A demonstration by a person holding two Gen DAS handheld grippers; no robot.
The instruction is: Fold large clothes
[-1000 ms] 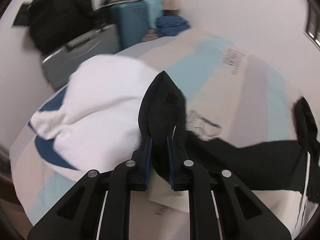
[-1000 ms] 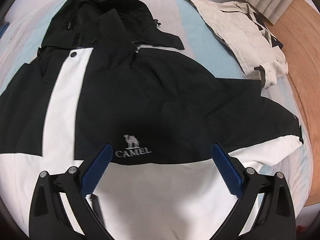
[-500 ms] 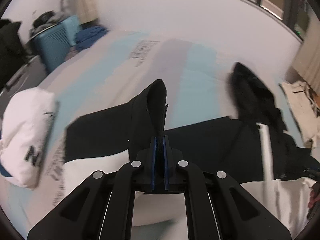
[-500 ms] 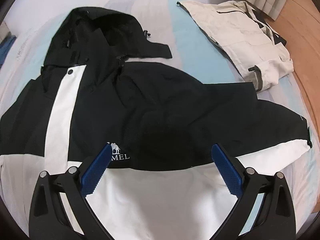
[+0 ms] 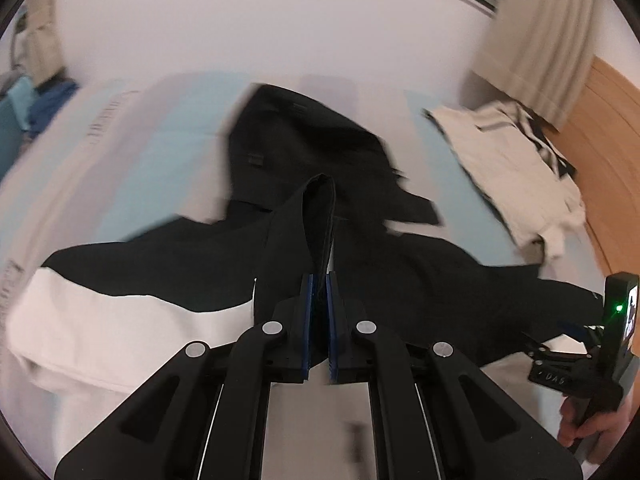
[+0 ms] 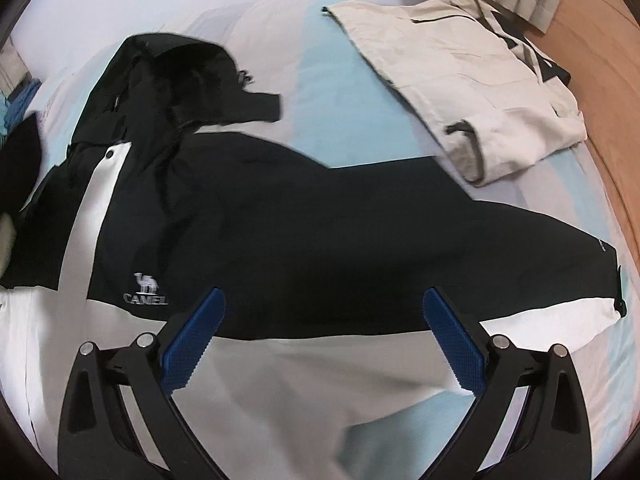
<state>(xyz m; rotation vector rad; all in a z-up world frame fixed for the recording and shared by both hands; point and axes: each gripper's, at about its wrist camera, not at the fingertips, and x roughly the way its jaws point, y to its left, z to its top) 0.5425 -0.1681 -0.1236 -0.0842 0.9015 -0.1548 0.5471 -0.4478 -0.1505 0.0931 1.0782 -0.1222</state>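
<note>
the black-and-white jacket [image 6: 280,216] lies spread on the bed [image 6: 344,92] under both tools; it looks soft, bulky and a bit slick, so a hem, cuff or seam edge seems the best hold. the left tool [image 5: 319,308] is clenched on a fold of its black sleeve [image 5: 316,220], while the right tool [image 6: 322,344] hangs released above the chest. only the right view shows the camel logo [image 6: 146,290] and the full beige jacket [image 6: 460,76] ahead; only the left shows a hand [image 5: 592,424] gripping the right tool.

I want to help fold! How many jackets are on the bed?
2. The black and white jacket lies spread across the middle of the bed. The beige jacket lies already folded at the far right, near the curtain. Others may lie outside these views.
</note>
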